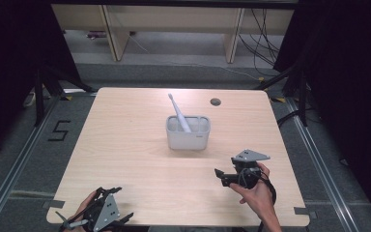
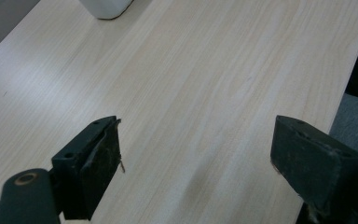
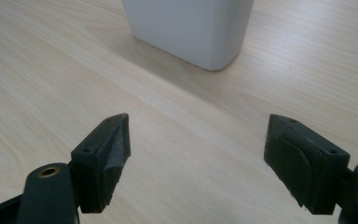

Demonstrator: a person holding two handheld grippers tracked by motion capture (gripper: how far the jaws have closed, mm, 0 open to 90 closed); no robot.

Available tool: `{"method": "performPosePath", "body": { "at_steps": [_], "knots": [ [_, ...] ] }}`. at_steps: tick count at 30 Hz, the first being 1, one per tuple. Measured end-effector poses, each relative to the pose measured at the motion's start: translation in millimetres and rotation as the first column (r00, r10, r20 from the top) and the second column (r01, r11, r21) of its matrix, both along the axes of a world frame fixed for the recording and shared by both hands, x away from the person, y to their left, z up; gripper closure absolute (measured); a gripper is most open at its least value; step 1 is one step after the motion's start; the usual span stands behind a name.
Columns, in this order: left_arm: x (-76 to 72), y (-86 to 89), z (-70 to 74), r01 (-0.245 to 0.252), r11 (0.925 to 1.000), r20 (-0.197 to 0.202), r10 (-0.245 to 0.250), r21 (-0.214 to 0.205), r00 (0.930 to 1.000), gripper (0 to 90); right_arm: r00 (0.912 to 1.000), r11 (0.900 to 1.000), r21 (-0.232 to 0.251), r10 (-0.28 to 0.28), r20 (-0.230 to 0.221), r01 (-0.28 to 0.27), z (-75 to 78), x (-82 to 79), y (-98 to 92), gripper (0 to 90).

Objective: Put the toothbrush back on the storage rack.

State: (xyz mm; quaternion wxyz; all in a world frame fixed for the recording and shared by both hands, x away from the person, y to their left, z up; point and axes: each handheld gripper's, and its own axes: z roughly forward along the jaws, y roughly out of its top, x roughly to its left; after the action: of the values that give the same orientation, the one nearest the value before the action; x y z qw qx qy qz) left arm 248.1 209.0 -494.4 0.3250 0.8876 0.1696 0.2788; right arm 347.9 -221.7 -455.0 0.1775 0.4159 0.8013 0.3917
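- High view: we see the white holder (image 1: 188, 134) standing on the table (image 1: 125, 145) ahead of both grippers, nearer our right gripper (image 1: 228, 177) than our left gripper (image 1: 107, 207).
- A white toothbrush (image 1: 179, 113) stands in the holder, its long axis tilted, its upper end leaning away from us and toward the left gripper's side.
- Right gripper view: we hold the jaws spread wide with nothing between them, and the holder's white wall (image 3: 191, 28) rises just ahead of them, slightly toward the right jaw.
- Left gripper view: our jaws are likewise wide apart and empty over bare wood; a corner of the holder's base (image 2: 106, 8) sits well ahead, beyond the left jaw.
- We can read the toothbrush and its lean from the high view; both gripper views cut the holder off below its rim.
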Motion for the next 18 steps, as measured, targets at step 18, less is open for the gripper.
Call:
{"method": "performPosePath", "body": {
  "at_steps": [18],
  "knots": [
    [-1.1, 2.8, -0.5, -0.014, 0.9999, -0.004, 0.014, -0.007, 0.9999, 15.4, 0.9985, 0.999, 0.041, -0.016, -0.052, 0.018, -8.0, -29.2, -14.1, 23.0]
  ]
}}
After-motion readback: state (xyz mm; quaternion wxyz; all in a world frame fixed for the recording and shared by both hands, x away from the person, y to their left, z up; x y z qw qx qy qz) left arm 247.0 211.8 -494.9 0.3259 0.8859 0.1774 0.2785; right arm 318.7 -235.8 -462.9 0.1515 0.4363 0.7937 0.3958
